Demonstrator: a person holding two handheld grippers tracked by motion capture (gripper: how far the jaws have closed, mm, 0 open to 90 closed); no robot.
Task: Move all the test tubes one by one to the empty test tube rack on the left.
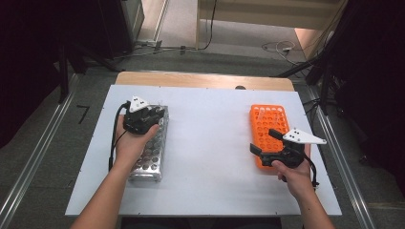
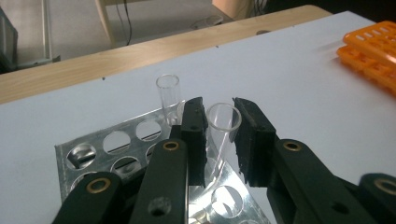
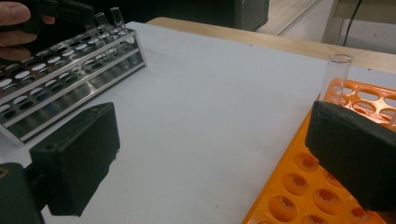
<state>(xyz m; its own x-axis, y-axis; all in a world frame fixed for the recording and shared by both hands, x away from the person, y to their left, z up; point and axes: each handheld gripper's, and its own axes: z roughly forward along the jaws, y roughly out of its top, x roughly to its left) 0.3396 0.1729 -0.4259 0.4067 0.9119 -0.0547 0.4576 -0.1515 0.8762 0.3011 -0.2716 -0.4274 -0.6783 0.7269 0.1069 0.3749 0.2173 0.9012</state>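
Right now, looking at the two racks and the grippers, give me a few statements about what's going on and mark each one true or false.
1. The left gripper has a clear test tube between its jaws over the metal rack. True.
2. The right gripper is clamped on a tube. False: its jaws stand wide apart with nothing between them.
3. The orange rack lies on the person's right side of the white table. True.
4. The orange rack is full of tubes. False: one tube stands in it in the right gripper view, and the holes nearby are empty.
5. Another clear tube stands in the metal rack just beyond the left gripper. True.
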